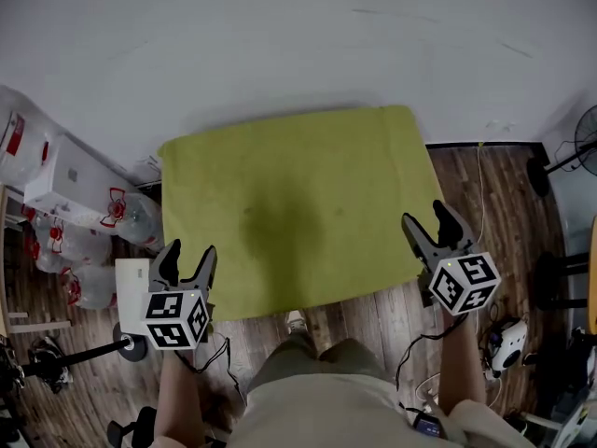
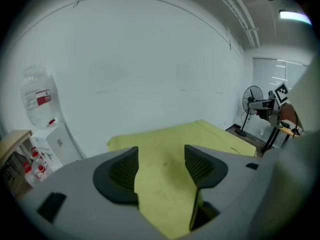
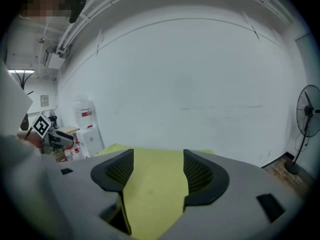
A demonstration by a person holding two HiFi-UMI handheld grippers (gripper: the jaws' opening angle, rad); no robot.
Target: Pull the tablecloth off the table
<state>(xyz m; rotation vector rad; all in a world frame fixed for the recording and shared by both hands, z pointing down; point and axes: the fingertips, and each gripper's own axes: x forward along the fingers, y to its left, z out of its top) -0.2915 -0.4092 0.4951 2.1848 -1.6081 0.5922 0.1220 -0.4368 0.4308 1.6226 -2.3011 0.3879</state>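
Observation:
A yellow-green tablecloth (image 1: 298, 203) lies flat over the whole small table against the white wall. My left gripper (image 1: 187, 255) is at the cloth's near left corner, jaws open. In the left gripper view the cloth (image 2: 167, 184) runs down between the two dark pads (image 2: 122, 171) of the left gripper (image 2: 161, 159), and neither pad presses on it. My right gripper (image 1: 427, 217) is at the near right corner, also open. In the right gripper view the cloth (image 3: 150, 189) shows in the gap of the right gripper (image 3: 157, 161), apart from the pads.
A white water dispenser (image 1: 70, 189) and several water bottles (image 1: 131, 217) stand left of the table. A standing fan (image 1: 583, 143) is at the far right on the wooden floor (image 1: 485, 213). The person's legs are at the table's near edge.

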